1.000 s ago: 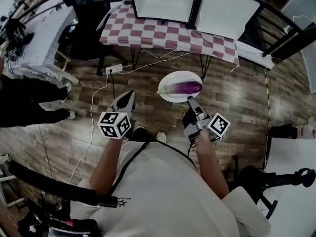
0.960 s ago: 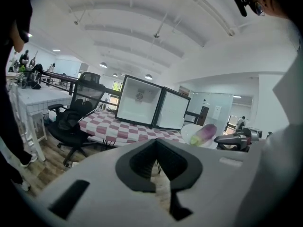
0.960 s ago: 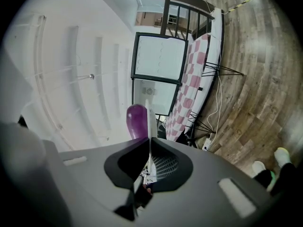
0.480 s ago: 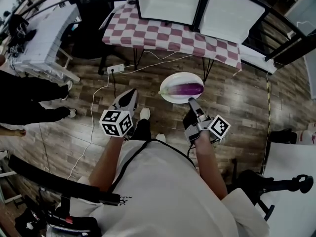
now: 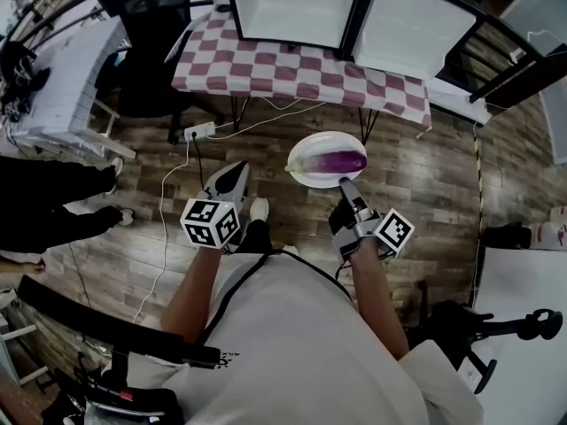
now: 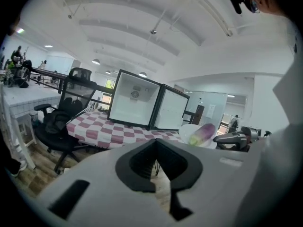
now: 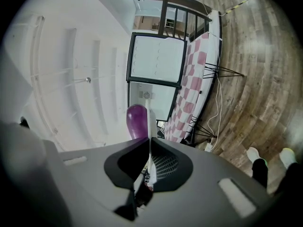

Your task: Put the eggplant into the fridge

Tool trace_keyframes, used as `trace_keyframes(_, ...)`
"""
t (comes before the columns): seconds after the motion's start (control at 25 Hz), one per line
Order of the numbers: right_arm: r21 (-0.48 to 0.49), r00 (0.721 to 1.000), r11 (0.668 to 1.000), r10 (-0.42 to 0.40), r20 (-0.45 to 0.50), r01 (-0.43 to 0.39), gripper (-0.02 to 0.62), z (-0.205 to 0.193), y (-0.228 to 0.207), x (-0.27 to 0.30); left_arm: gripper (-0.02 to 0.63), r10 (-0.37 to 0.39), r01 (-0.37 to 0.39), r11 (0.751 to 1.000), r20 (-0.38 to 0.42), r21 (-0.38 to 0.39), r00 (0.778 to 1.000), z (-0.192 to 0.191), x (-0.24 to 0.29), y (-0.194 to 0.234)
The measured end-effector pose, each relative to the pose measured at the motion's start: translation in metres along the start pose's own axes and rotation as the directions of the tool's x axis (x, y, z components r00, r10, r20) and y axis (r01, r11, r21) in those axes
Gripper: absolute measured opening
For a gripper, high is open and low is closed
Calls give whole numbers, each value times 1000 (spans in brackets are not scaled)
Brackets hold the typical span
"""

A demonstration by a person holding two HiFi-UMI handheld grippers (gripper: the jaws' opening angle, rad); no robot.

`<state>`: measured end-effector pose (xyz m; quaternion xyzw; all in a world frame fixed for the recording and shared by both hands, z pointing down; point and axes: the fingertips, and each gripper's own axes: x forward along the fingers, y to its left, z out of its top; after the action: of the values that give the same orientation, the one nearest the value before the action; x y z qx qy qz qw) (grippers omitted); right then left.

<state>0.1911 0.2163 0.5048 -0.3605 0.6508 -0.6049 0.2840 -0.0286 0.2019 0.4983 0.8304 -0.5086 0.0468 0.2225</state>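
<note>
Currently: eggplant on plate, rim clenched by right gripper; left gripper closed, empty; fridge, top centre, not yet reached.

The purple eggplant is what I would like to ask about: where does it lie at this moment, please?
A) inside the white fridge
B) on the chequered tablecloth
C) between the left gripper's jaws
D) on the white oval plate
D: the purple eggplant lies on the white oval plate, and the right gripper is clamped on the plate's near rim.
</note>
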Motion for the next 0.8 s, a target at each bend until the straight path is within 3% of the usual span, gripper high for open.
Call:
trace_keyframes(0.52,-24,994,1000,8,108,-6,21,26,27,95,6,-103,104,993,-16,53,995,70,84,77)
trace_keyframes(0.8,-9,985,1000,-2,174,3,21,27,31,132,6,-203,206,976,-38,71,978,93,126,98)
